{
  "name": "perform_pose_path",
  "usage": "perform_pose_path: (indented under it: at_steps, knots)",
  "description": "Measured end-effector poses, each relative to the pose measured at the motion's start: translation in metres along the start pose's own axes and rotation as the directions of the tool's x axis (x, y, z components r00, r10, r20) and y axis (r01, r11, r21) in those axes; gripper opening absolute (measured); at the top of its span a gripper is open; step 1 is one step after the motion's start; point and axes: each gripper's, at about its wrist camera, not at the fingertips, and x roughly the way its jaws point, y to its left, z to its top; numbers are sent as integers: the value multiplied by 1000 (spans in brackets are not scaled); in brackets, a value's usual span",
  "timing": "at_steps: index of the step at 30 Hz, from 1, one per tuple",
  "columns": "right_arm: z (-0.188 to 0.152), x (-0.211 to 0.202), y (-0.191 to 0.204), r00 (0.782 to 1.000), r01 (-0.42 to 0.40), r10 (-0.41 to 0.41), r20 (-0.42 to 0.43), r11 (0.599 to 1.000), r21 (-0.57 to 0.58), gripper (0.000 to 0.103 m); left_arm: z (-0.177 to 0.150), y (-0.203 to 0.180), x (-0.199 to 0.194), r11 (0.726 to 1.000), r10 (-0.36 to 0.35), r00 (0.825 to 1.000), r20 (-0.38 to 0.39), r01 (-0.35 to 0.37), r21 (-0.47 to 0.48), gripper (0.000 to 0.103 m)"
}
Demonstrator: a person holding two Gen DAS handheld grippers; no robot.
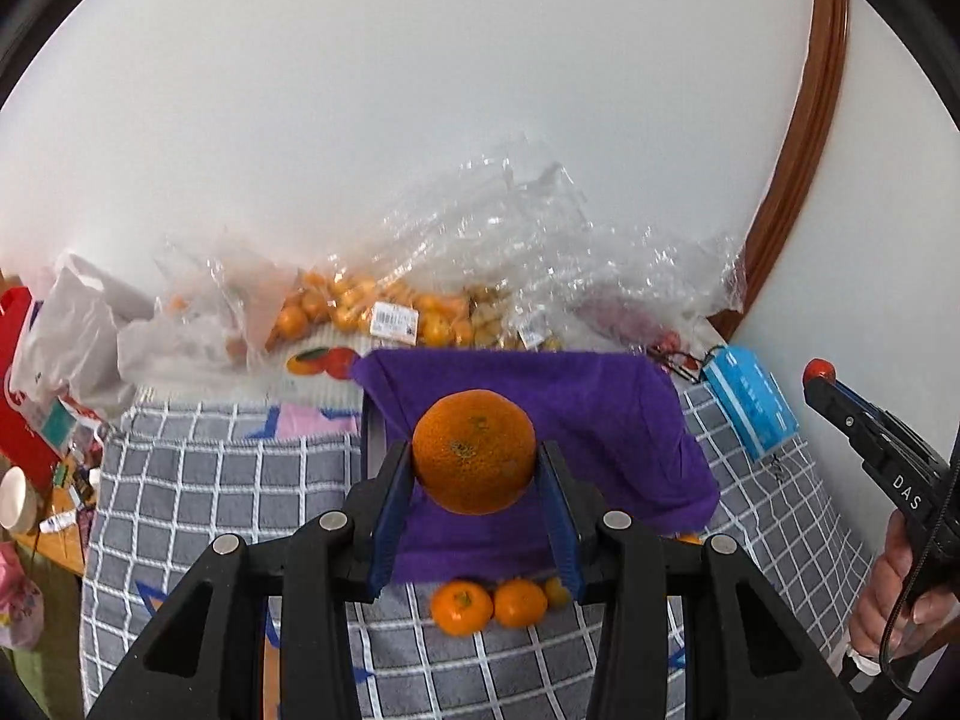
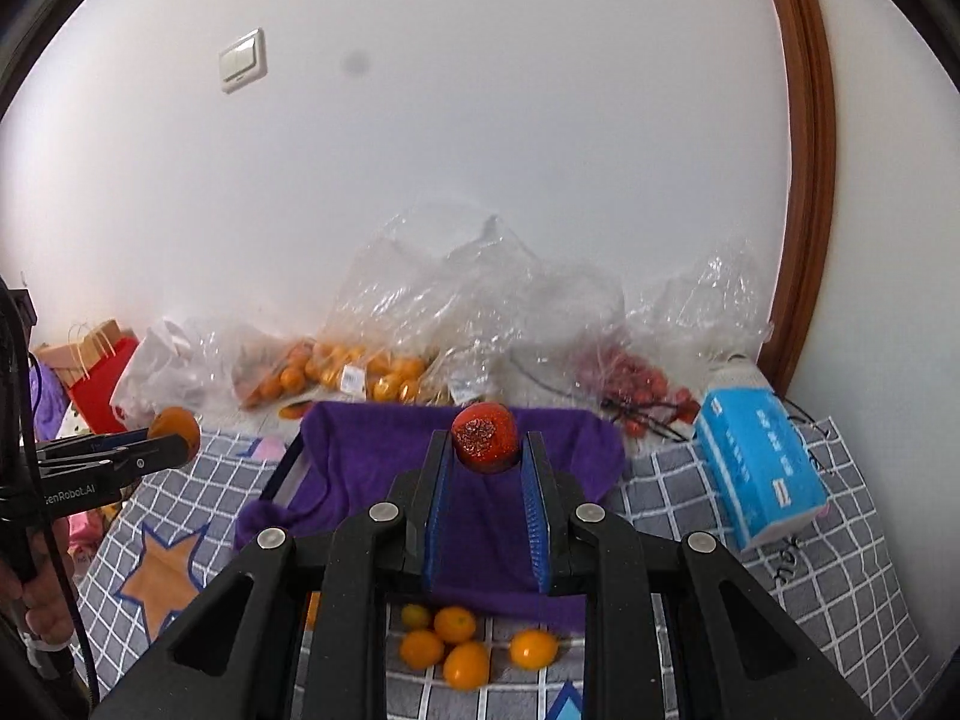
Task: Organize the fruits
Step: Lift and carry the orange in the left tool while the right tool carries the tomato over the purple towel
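Note:
My left gripper is shut on a large orange, held in the air above a purple cloth. In the right wrist view that orange shows at the far left, at the left gripper's tips. My right gripper is shut on a small red fruit with a rough, glittery patch, also above the purple cloth. The same red fruit shows at the right edge of the left wrist view. Several small oranges lie on the grey checked cloth below.
Clear plastic bags hold more oranges and red fruits along the white wall. A blue tissue pack lies at the right. A red bag and white bags sit at the left. A hand holds the right gripper's handle.

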Motion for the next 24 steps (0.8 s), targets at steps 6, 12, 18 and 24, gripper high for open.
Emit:
perform_pose_path:
  at_steps: [6,12,18,24]
  knots:
    - [18,8,-1,1000,-7,7,29,1000,3,23,20,0,2,1000,2,1000,27,-3,8,39]
    - [24,29,2,1000,-10,10,15,1000,-3,23,32,-1,15,1000,-13,999,32,13,10,39]
    - [27,47,1,1000,-4,4,2,1000,8,23,39,-2,35,1000,-30,999,16,30,9,39]
    - [29,58,-1,1000,1,-1,-1,1000,13,23,46,9,48,1000,-22,1000,14,22,-9,39]
